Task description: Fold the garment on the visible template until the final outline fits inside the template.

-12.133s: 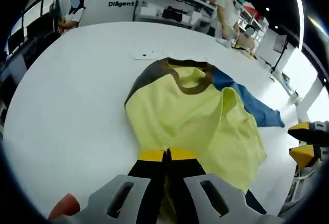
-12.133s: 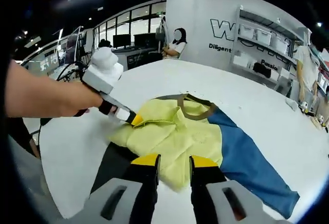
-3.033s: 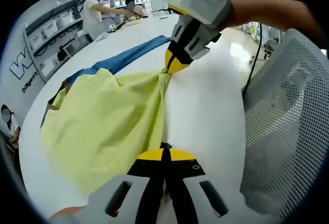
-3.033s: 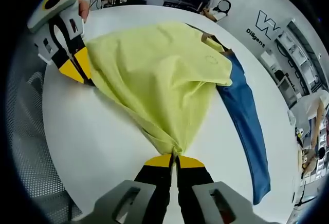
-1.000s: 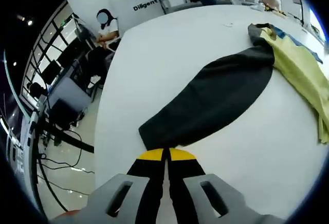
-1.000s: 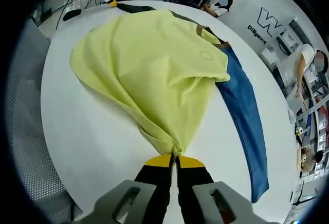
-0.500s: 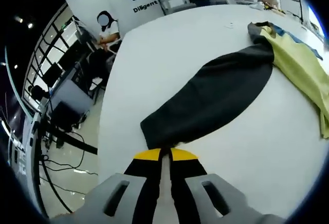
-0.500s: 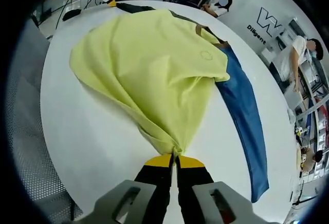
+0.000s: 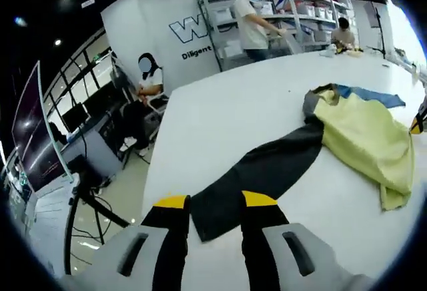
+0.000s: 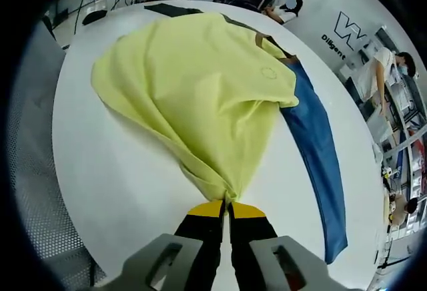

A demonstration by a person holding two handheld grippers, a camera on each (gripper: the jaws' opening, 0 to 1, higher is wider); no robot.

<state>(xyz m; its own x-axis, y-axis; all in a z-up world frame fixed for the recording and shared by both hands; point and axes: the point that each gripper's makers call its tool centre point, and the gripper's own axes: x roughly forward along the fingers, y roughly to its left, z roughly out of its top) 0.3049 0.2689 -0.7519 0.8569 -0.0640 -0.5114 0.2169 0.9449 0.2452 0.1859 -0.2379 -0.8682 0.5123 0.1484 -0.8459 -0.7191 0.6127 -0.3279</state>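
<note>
1. White round table (image 9: 220, 124) carries the work; shelving with bins, a wall with lettering and several people stand behind it in the left gripper view.
2. Left gripper view, left to right: monitors and desks at the far left, a seated person (image 9: 148, 81) beside the table edge, then the table itself.
3. Left gripper (image 9: 215, 203) – jaws spread apart, nothing between them; its yellow tips sit either side of the dark sleeve's cuff end without gripping it.
4. Dark sleeve (image 9: 263, 171) lies flat on the table, running up and right from the jaws to the garment (image 9: 363, 137) body.
5. Yellow body of the garment is bunched toward the right; a blue sleeve (image 9: 370, 94) pokes out past it, further back.
6. Right gripper view: mesh chair back (image 10: 37, 137) at the left, then the table (image 10: 107, 171), with the garment (image 10: 200, 84) spread across the middle.
7. Right gripper (image 10: 227, 209) – jaws pressed together, pinching a gathered corner of the yellow fabric.
8. Blue sleeve (image 10: 320, 157) lies straight along the table to the right of the yellow body.
</note>
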